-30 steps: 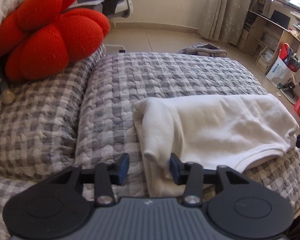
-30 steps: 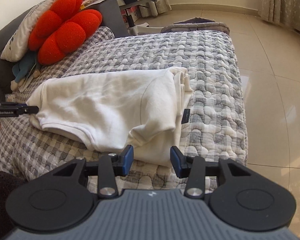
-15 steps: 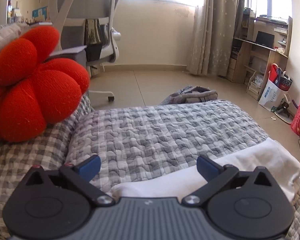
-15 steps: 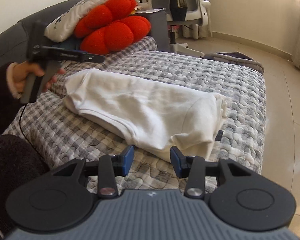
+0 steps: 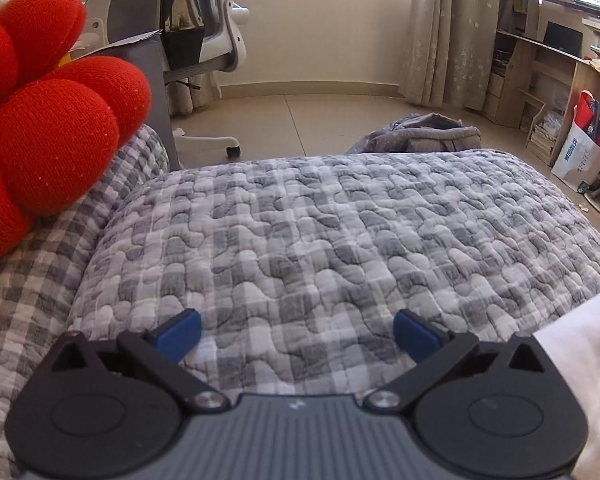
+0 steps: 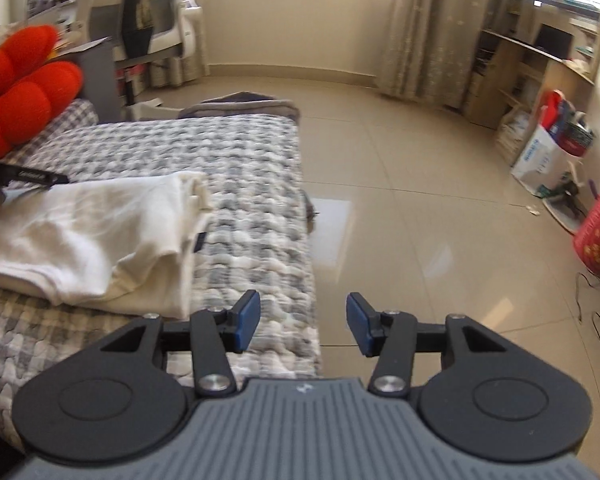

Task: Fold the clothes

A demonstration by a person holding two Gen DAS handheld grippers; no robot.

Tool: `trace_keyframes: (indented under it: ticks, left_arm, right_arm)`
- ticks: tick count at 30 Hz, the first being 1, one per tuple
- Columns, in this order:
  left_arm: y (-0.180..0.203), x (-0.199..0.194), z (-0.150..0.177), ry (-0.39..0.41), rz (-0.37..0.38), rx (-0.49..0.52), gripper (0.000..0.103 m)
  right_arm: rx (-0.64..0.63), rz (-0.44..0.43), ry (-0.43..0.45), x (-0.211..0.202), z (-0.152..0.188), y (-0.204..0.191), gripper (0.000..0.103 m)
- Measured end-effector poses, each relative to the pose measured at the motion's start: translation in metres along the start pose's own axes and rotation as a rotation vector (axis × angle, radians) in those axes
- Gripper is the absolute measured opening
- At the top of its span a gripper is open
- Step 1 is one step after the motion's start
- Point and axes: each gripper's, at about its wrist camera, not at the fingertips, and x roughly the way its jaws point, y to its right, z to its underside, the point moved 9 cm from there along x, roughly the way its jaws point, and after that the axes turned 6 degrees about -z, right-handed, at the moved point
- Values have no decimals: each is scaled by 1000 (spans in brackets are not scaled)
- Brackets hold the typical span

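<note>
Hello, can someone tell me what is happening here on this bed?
A person is folding clothes with a handheld gripper in each hand. A white garment lies folded on the grey checked quilt. Neither gripper holds it: the left gripper is wide open over bare quilt beside the garment, and the right gripper has its jaws opening, with nothing between them, near the bed's edge. A red cushion sits at the side.

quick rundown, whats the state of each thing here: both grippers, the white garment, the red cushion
left gripper: jaws wide open, nothing between them
right gripper: jaws opening, nothing between them
white garment: folded, lying on the checked cover, ungripped
red cushion: resting on the sofa by the cover
</note>
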Motion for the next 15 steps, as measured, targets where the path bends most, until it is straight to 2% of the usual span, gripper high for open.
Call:
trace_keyframes:
  ticks: [5, 15]
  left_arm:
    - [1, -1, 0, 0, 1, -4, 103]
    - [0, 2, -1, -4, 10, -14, 103]
  right_arm:
    - [90, 82, 17, -2, 12, 28, 52]
    - [136, 62, 13, 13, 20, 38, 53]
